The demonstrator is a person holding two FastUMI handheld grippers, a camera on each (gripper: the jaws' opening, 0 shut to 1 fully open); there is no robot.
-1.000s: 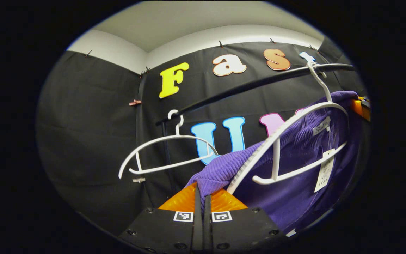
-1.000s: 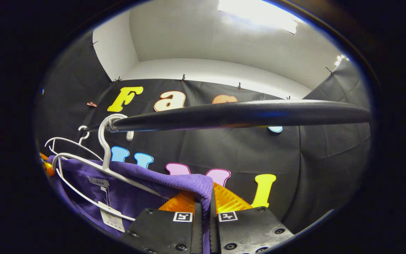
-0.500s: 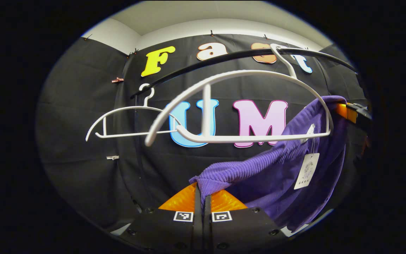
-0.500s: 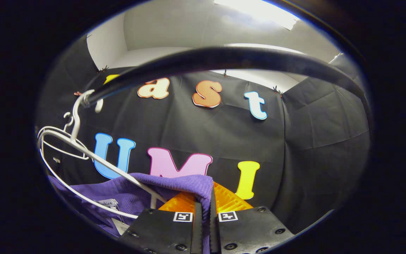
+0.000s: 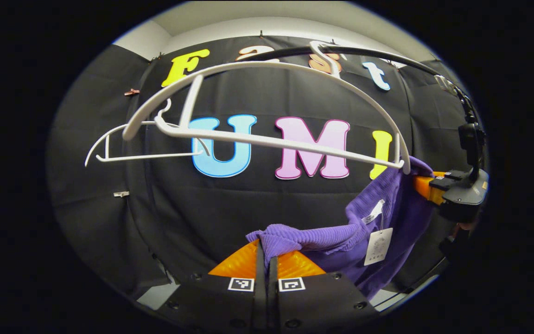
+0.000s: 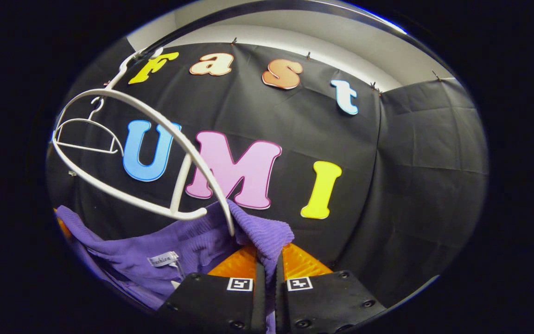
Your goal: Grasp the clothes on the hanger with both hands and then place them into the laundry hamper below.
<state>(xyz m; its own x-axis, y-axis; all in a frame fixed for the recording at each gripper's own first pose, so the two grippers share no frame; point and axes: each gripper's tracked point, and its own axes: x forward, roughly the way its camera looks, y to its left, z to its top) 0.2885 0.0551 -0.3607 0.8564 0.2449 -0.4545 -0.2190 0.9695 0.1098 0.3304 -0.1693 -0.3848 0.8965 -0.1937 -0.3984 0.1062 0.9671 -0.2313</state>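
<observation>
Left gripper view: the purple garment (image 5: 341,241) hangs slack between the two grippers, below the white hanger (image 5: 267,93). One ribbed shoulder edge is pinched in the left gripper (image 5: 267,253), whose fingers are closed tight on the fabric. The garment runs rightward and upward to the right gripper (image 5: 427,185), seen farther off at the right edge, where the other shoulder is held just beneath the hanger's right tip. A white tag (image 5: 378,246) dangles from the neckline.

Right gripper view: the right gripper (image 6: 269,260) points forward and slightly upward, with its fingers clamped on a ribbed fold of the purple garment (image 6: 169,241). The hanger's (image 6: 132,153) end touches or nearly touches the cloth beside the grip; contact cannot be confirmed at this angle.

The hanger's hook sits on the black rail (image 5: 378,53), and its frame is tilted. A second, bare white hanger (image 5: 123,148) hangs farther left along the rail.
</observation>
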